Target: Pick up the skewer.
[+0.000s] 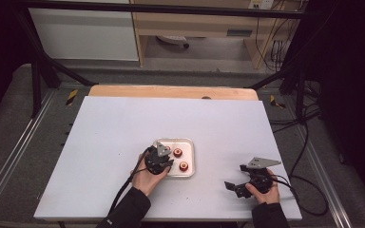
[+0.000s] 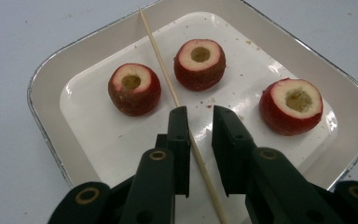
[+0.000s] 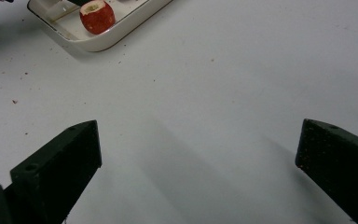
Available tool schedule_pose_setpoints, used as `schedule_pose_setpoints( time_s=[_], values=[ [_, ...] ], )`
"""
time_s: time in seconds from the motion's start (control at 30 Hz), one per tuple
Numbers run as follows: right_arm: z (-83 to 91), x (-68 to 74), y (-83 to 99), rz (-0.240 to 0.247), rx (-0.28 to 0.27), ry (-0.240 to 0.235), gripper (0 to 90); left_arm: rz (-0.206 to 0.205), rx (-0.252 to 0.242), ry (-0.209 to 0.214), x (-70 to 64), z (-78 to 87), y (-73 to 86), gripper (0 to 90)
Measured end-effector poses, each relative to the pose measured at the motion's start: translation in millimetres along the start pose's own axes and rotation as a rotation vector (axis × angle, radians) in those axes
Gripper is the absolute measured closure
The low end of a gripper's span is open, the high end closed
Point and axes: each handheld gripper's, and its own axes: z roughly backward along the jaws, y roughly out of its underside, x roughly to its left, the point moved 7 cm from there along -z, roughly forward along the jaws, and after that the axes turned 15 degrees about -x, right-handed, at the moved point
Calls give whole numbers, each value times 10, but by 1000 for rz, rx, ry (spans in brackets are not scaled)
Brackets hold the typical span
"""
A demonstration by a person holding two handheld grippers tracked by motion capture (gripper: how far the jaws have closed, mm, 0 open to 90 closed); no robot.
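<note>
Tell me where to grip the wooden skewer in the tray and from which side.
Grip the skewer on its near stretch, from above, where the left gripper already straddles it. It lies flat on the tray between two cored fruits; farther along, those crowd the jaws.

**White worktop, one tray on it**

The worktop point(image 1: 123, 142) is a plain white board with a strip of bare wood along the far edge. A shallow white tray point(image 1: 190, 142) sits a bit right of centre, toward the near side. Tiny reddish-brown crumbs point(image 3: 14, 101) are scattered over the surface near the tray.
</note>
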Motion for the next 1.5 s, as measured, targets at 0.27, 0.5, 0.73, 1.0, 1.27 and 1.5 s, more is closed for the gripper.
schedule_pose_setpoints(
  time_s=[0.27, 0.5, 0.73, 1.0, 1.27, 1.5],
  values=[
    [0, 5, 3, -5, 4, -2, 7, 20, -13, -29, 13, -7, 8, 869],
    [-5, 3, 7, -1, 6, -2, 7, 47, -35, -50, 9, -7, 20, 887],
    [-9, 8, 3, 0, 2, -3, 7, 44, -63, -44, 7, 35, 0, 890],
    [-24, 27, -3, 14, 6, -3, 6, 33, -93, -13, 54, 171, -54, 890],
    [-63, 49, -42, 63, 12, 22, 6, -14, -109, 45, 79, 333, -98, 890],
    [-131, 96, -63, 111, 33, 49, 6, -30, -108, 87, 54, 402, -117, 890]
  ],
)
